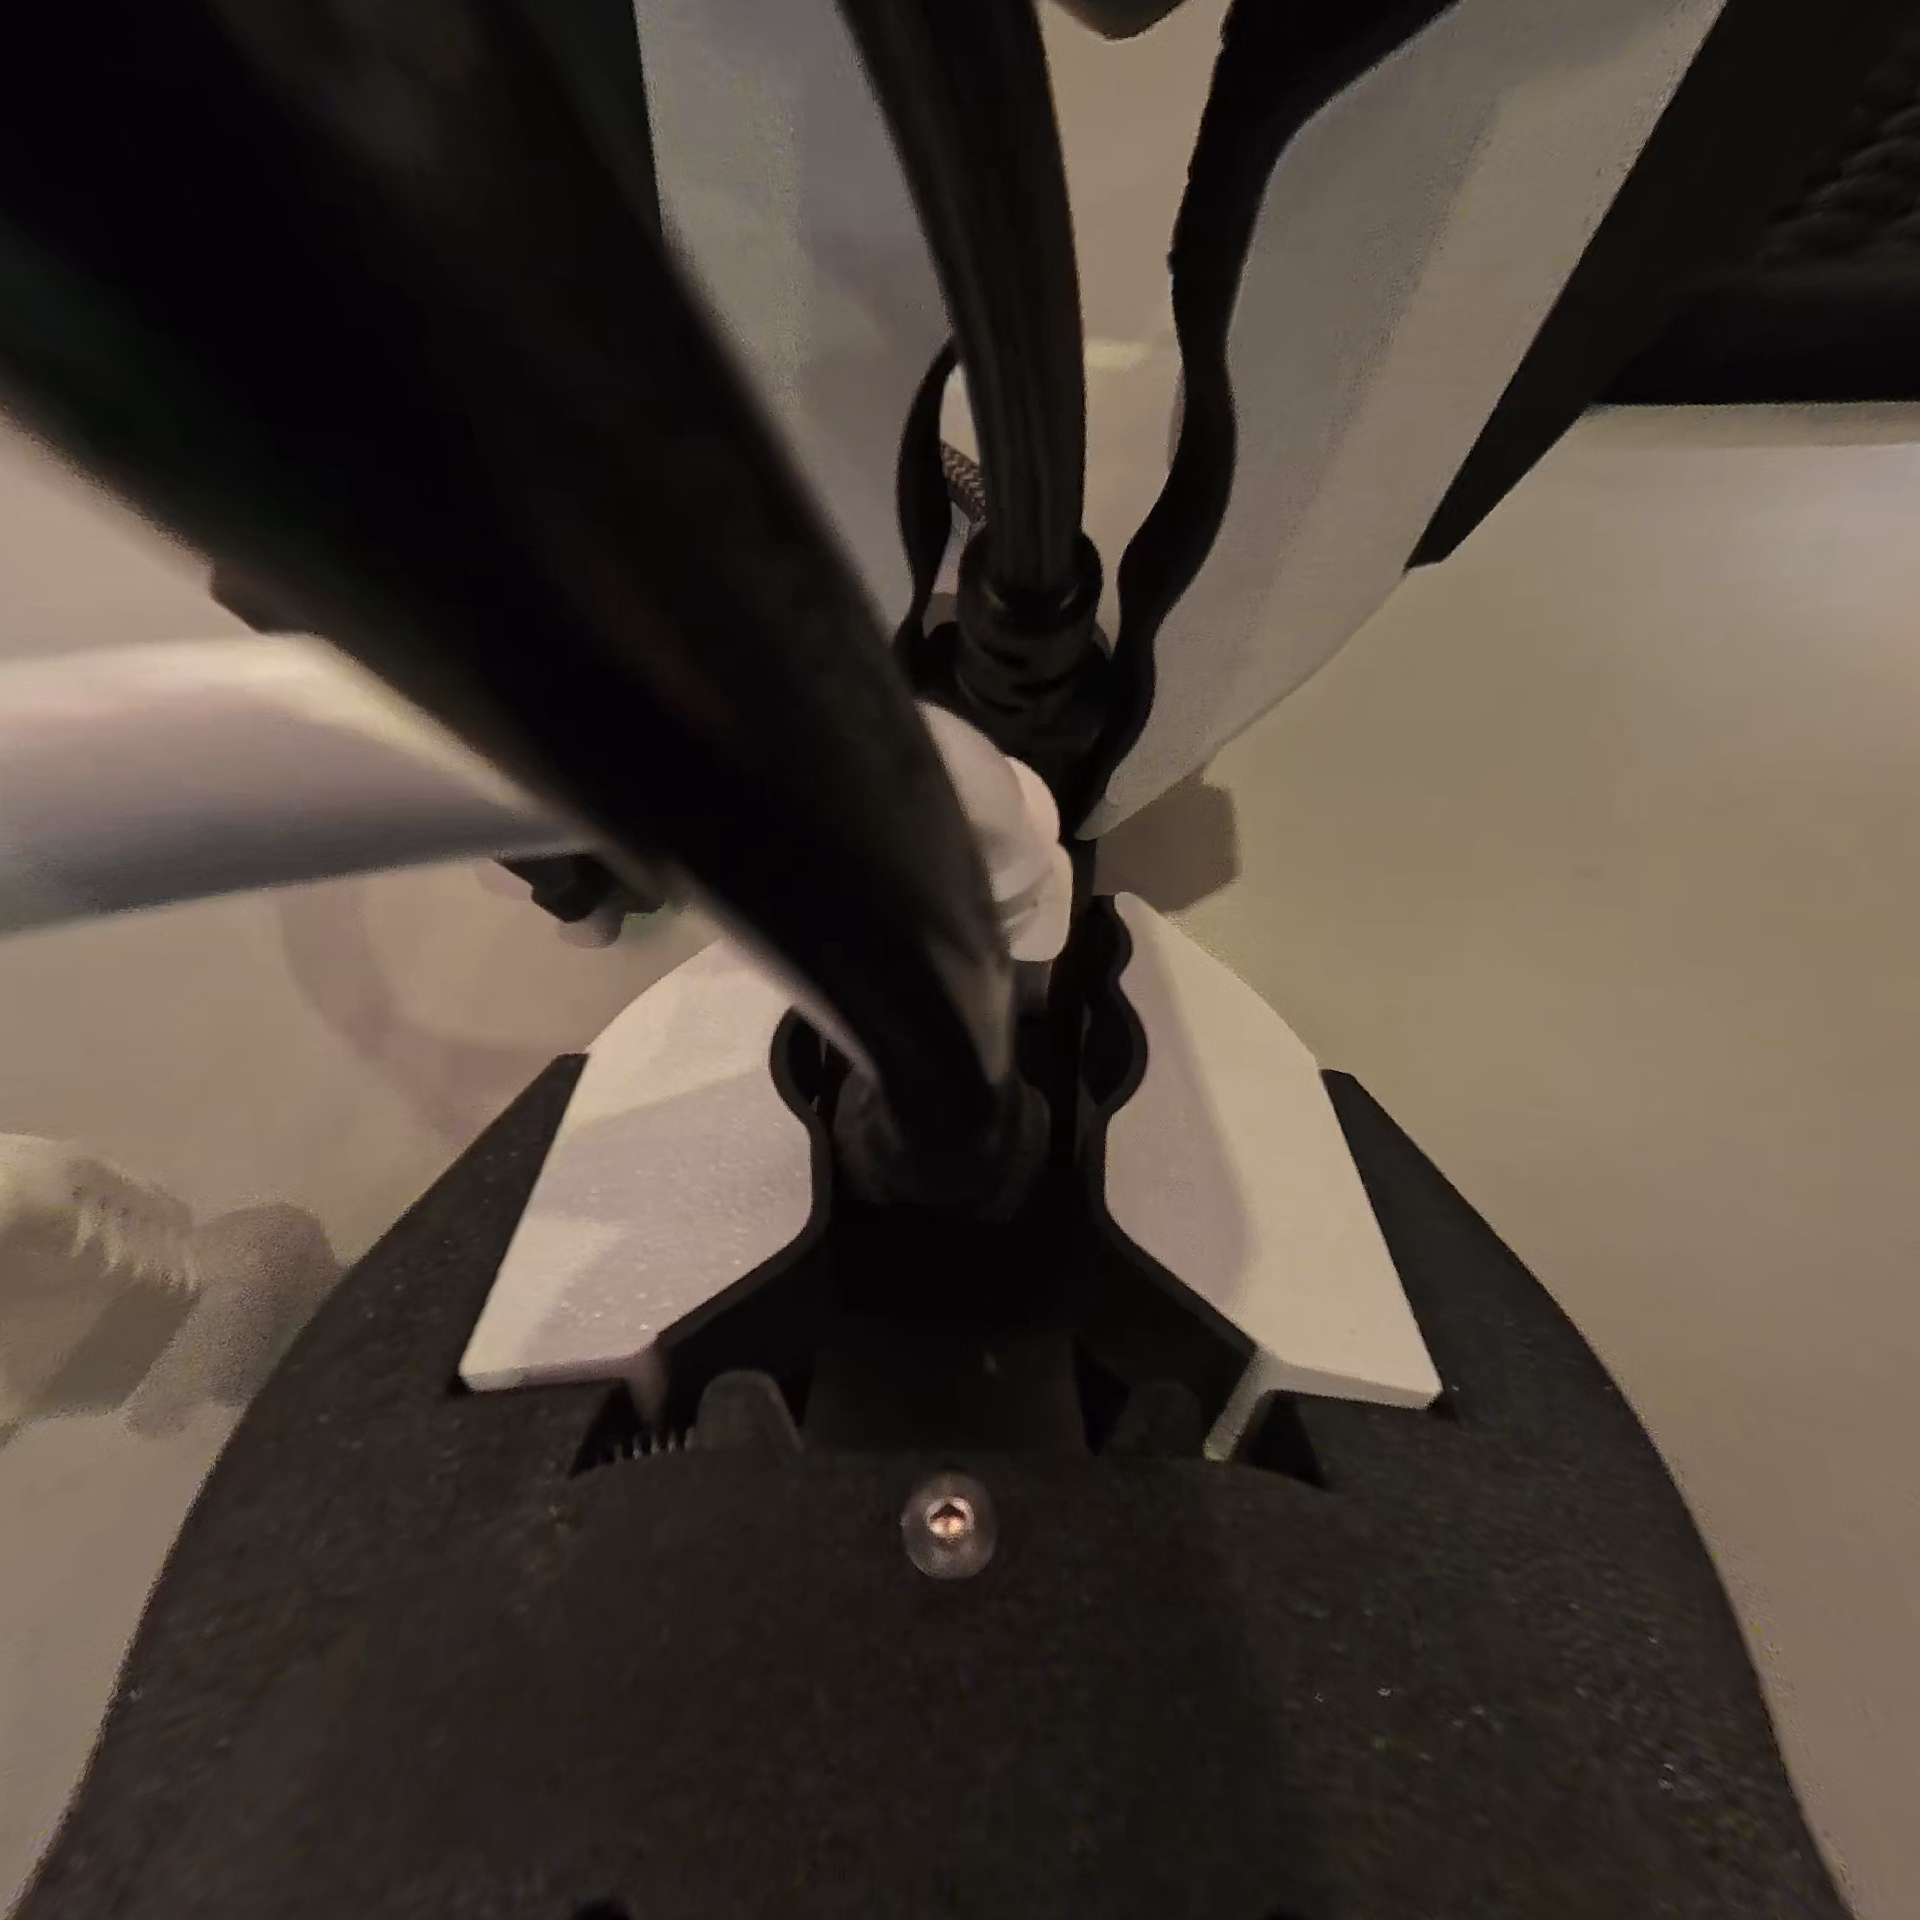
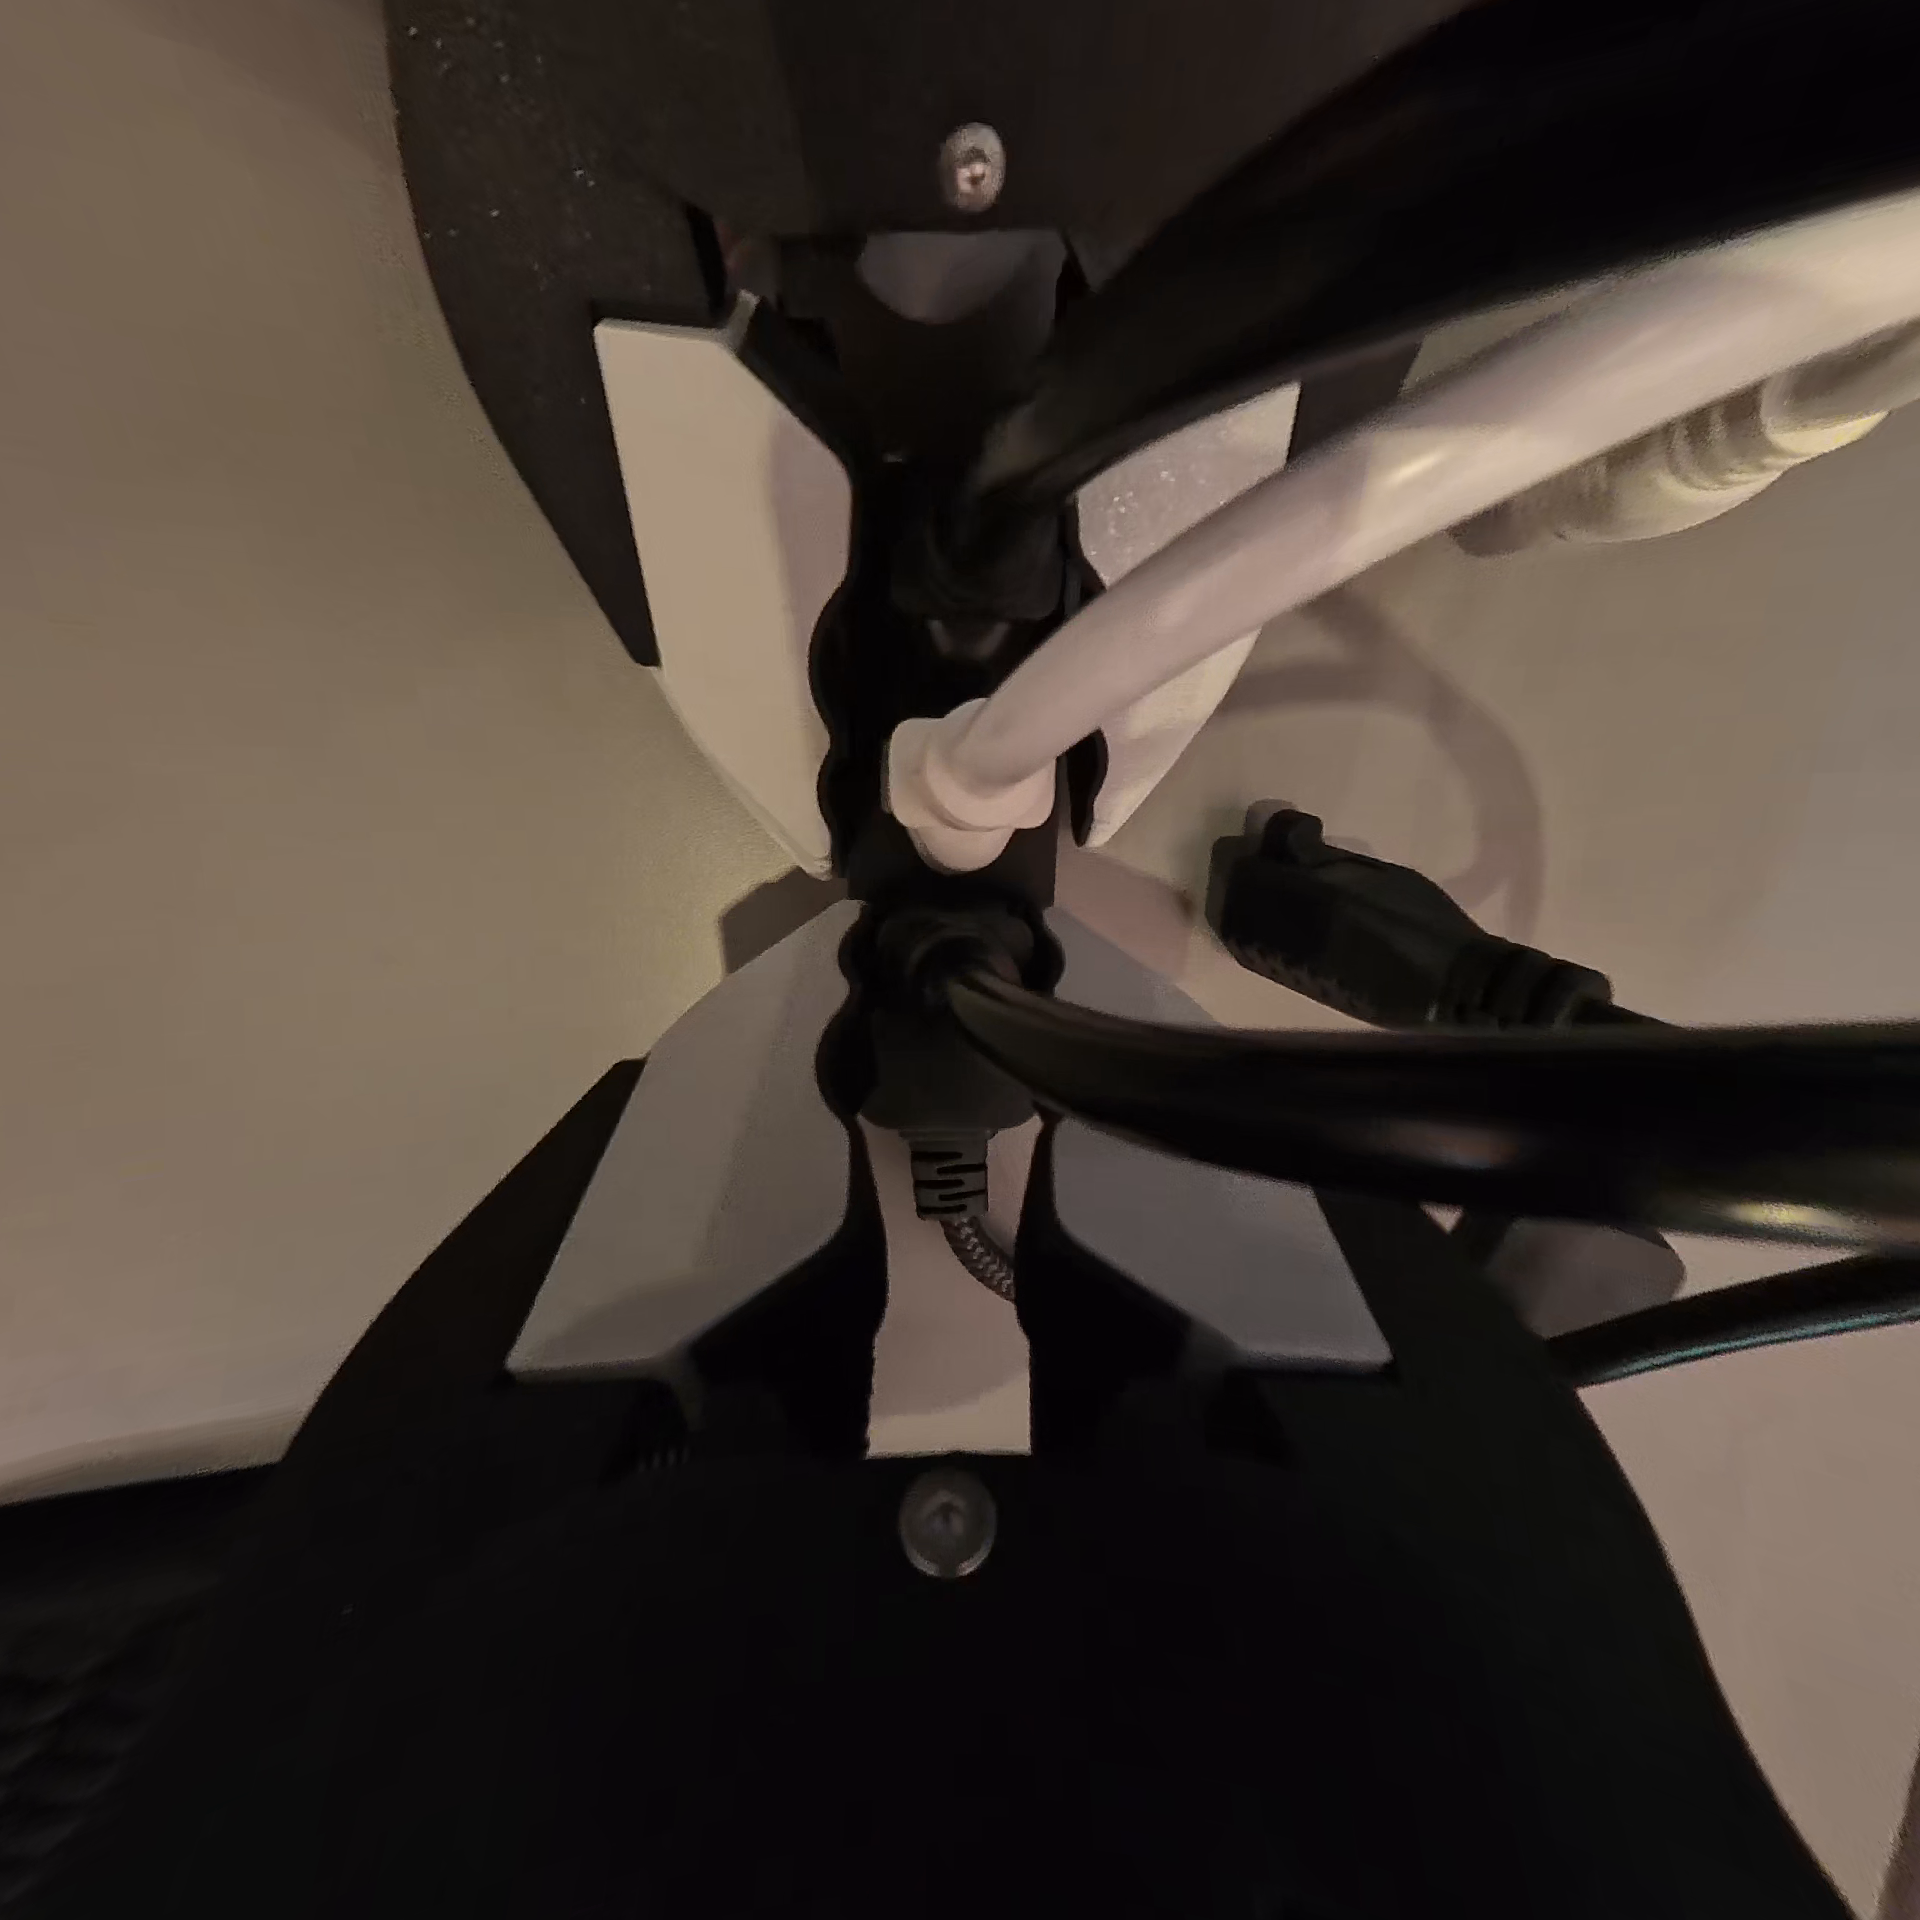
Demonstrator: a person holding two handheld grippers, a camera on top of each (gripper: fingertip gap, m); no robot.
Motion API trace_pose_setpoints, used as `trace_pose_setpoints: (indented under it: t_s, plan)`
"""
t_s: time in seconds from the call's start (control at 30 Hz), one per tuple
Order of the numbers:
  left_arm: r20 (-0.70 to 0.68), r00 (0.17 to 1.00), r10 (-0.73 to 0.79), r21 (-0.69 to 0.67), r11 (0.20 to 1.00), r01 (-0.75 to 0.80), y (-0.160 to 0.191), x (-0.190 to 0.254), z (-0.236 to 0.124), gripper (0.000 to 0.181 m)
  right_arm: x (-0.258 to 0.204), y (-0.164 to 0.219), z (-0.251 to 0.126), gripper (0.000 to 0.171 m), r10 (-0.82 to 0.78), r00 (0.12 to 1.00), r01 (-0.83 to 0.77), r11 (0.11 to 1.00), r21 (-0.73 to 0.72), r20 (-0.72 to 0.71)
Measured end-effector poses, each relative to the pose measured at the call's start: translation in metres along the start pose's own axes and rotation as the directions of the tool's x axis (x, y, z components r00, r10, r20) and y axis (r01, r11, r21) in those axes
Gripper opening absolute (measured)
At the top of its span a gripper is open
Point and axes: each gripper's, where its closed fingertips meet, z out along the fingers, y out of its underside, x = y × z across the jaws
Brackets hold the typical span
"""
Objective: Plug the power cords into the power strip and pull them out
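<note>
My two grippers meet tip to tip over a row of plugs; the power strip under them is hidden. My left gripper [image 1: 935, 997] is shut on a black plug [image 1: 925, 1132] whose thick black cord [image 1: 520, 468] runs up and left. It shows at the top of the right wrist view [image 2: 966, 831]. A white plug [image 1: 1023, 852] [image 2: 956, 800] stands between the two grippers' tips. My right gripper [image 2: 951, 966] is shut on another black plug [image 2: 945, 1039] with its cord [image 2: 1455, 1101] running right. A braided cable's plug [image 2: 951, 1174] sits between its fingers.
A loose black plug [image 2: 1330, 914] lies unplugged on the beige table [image 2: 260, 623], right of the grippers. The white cord [image 2: 1351, 499] arcs up to the right. A pale ribbed connector [image 1: 94, 1247] lies at the left.
</note>
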Motion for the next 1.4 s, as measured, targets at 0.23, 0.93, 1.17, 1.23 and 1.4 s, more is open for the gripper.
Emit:
trace_pose_setpoints:
  t_s: [0.23, 0.93, 1.17, 1.23, 1.4]
  plan:
    - [-0.026, 0.999, -0.019, -0.007, 1.000, 0.019, 0.000, 0.003, 0.002, 0.049, -0.003, 0.000, 0.000, 0.027, 0.097, 0.995, -0.098, 0.995, 0.025, 0.012]
    - [-0.050, 0.999, -0.008, -0.025, 1.000, 0.006, 0.001, 0.010, 0.004, 0.046, -0.005, -0.001, -0.002, 0.021, 0.006, 0.965, 0.008, 0.999, -0.054, 0.261]
    - [-0.026, 0.999, -0.044, -0.014, 0.999, 0.044, -0.001, 0.004, 0.004, 0.045, -0.001, 0.001, -0.003, 0.026, -0.099, 0.994, 0.099, 0.995, -0.010, -0.039]
    - [-0.031, 0.999, -0.042, -0.012, 0.999, 0.041, -0.001, 0.005, 0.004, 0.046, -0.001, 0.001, -0.004, 0.026, -0.130, 0.984, 0.129, 0.992, -0.017, -0.121]
    - [-0.052, 0.999, -0.014, -0.017, 1.000, 0.013, -0.001, 0.009, 0.005, 0.046, -0.004, 0.002, -0.004, 0.031, -0.115, 0.993, 0.113, 0.993, -0.039, -0.042]
